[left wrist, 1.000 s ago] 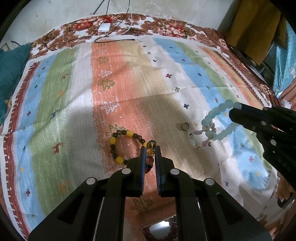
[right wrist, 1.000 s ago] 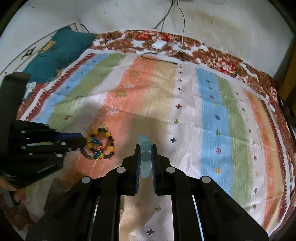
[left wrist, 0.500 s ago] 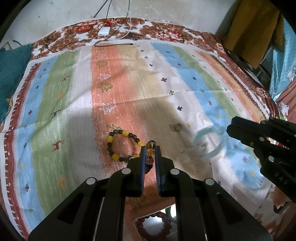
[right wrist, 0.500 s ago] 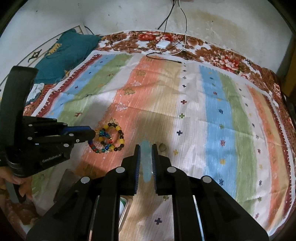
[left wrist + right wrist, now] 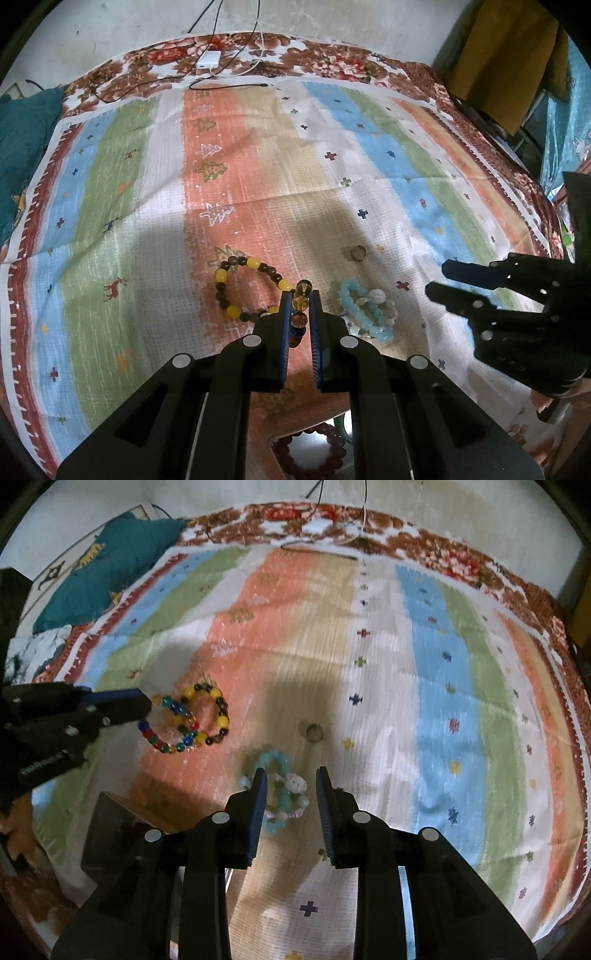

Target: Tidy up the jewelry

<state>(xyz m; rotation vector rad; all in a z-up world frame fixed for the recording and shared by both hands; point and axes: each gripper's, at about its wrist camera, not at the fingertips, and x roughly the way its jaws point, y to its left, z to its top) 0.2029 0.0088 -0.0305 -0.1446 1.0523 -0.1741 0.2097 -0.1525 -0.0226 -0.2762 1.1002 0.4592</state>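
I have the left gripper [image 5: 300, 308] pinched tight on a multicoloured bead bracelet [image 5: 168, 723], and my worry is that loop: it hangs free off the fingertips over the striped cloth [image 5: 147, 206] and overlaps the yellow-and-brown bracelet [image 5: 249, 290] lying flat beneath it, so if I lower or drag it I could snag the two strands together or pull the resting one out of place. The grip is only on a couple of beads, amber ones stacked along the slot between the fingers, so a quick swing might also let the strand roll out (round beads against flat pads give me little confidence). In the right wrist view the held loop stretches sideways from the left fingertips toward the yellow-and-brown bracelet, its long axis roughly level across the picture. My right gripper [image 5: 291, 786] is spread wide and holds nothing; it hovers over the pale blue bracelet [image 5: 365, 314], which lies bunched on the cloth near a small ring [image 5: 357, 253], its heap running roughly toward and away from me. That view is blurred, so I cannot tell whether the fingertips touch the beads. At the bottom edge of the left view I see a red bead bracelet [image 5: 310, 454] in some sort of box, which I judge to be where these pieces go.
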